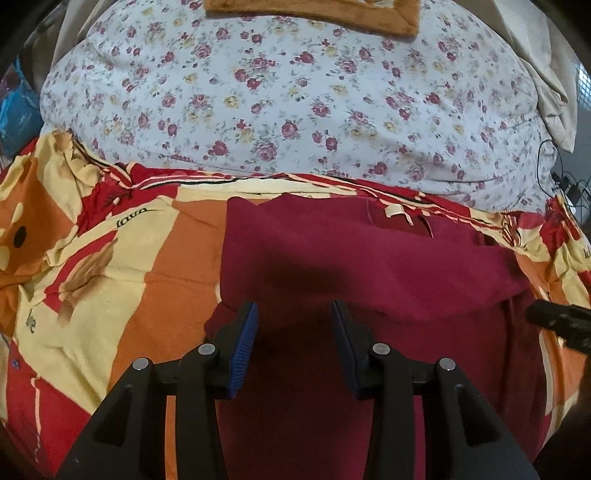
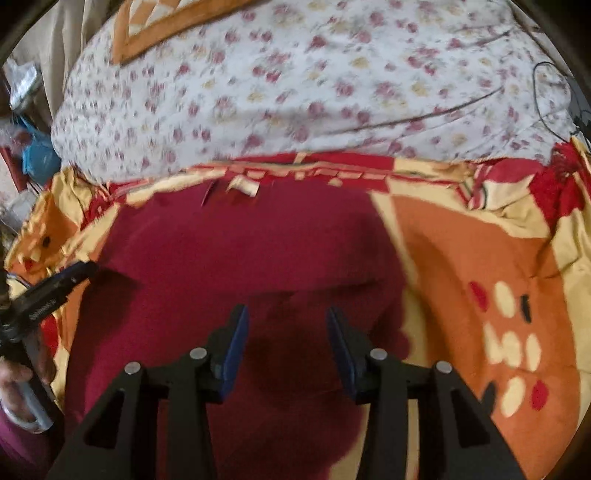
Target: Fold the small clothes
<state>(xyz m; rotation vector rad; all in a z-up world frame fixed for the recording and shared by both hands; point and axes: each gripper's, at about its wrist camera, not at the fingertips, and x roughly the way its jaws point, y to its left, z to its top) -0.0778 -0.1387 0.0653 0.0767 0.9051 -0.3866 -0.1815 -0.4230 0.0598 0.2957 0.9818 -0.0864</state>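
Observation:
A dark red garment (image 1: 369,258) lies flat on the patterned bedspread (image 1: 129,280), its pale neck label (image 1: 397,212) at the far edge and a folded layer crossing its middle. My left gripper (image 1: 294,306) hovers over the garment's left part, open, with nothing between its blue pads (image 1: 245,339). In the right wrist view the same garment (image 2: 240,251) fills the centre. My right gripper (image 2: 286,309) is open above its near right part, with only cloth showing below the gap. Each gripper shows at the edge of the other's view: the right gripper (image 1: 561,325) and the left gripper (image 2: 55,288).
A white flowered quilt (image 1: 295,103) rises behind the bedspread, with an orange blanket (image 1: 317,11) on top of it. Black cables (image 1: 565,184) lie at the far right. A blue bag (image 2: 37,155) sits off the bed at the left. A person's hand (image 2: 18,373) holds the left gripper's handle.

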